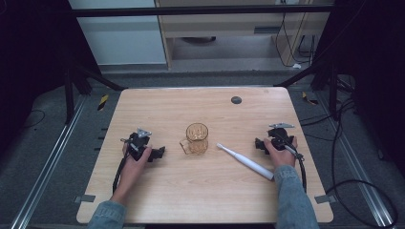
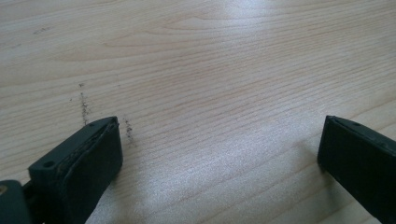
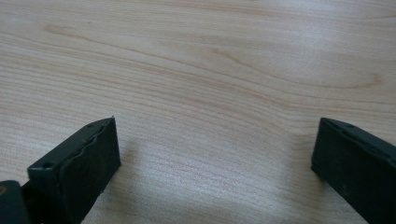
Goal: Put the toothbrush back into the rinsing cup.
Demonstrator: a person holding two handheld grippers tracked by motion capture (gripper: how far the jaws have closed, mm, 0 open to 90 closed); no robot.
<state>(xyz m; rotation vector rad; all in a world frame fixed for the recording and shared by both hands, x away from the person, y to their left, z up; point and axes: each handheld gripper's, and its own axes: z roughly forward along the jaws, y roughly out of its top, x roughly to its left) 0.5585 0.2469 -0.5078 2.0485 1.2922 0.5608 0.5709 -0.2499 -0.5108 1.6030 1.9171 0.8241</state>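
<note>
Here, mug (image 1: 197,138) and toothbrush (image 1: 246,161) lie between grippers.

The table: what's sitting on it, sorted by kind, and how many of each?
Amber glass mug: 1
White electric toothbrush: 1
Handheld grippers: 2, left gripper, right gripper, both open
Total: 4

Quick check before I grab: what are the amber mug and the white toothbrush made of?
The amber handled mug looks like clear tinted glass or plastic: see-through, with a faceted pattern. The slim white electric toothbrush looks like smooth plastic with an even, slightly glossy surface. Both materials remain uncertain from the high view.
</note>
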